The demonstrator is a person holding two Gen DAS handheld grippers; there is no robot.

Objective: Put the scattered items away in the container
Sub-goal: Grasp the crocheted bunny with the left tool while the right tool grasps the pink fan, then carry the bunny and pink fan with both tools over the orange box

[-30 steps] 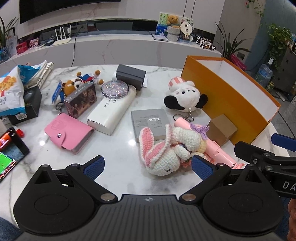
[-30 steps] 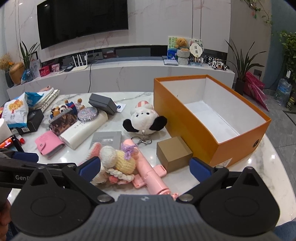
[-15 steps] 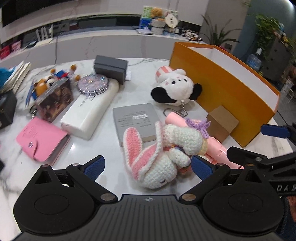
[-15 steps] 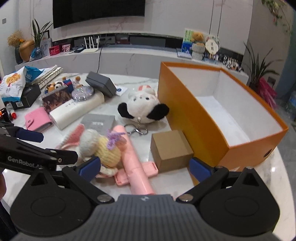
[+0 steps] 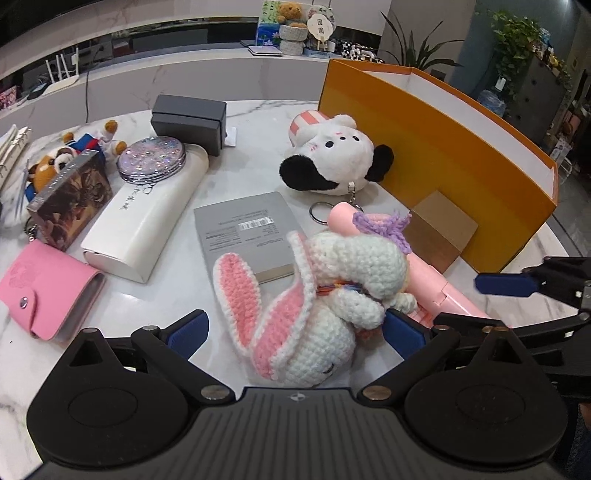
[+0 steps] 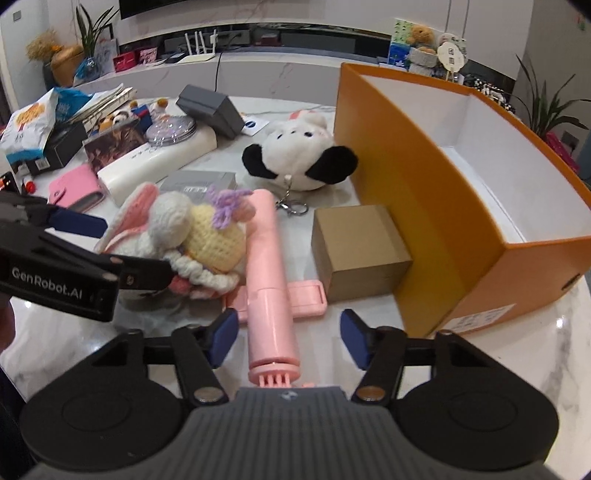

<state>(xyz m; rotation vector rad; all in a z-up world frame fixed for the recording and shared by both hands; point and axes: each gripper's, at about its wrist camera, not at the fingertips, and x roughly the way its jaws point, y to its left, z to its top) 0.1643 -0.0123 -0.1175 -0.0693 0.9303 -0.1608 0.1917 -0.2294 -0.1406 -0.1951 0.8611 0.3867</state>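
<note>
The orange box (image 6: 443, 206) stands open on the desk (image 5: 155, 295). Beside it lie a crocheted bunny (image 5: 314, 306) and pink stick (image 6: 267, 266). Left claw (image 5: 295, 328) gapes around the bunny; right claw (image 6: 288, 336) gapes around the stick.

Living room (television (image 6: 155, 3), houseplants (image 6: 543, 107)).

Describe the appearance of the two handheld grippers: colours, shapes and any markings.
Both are black, with a ribbed grey housing, two round discs and angular finger arms ending in blue pads. The left gripper reads "GenRobot.AI" in white on its side, seen from the right gripper camera. No cables show.
</note>
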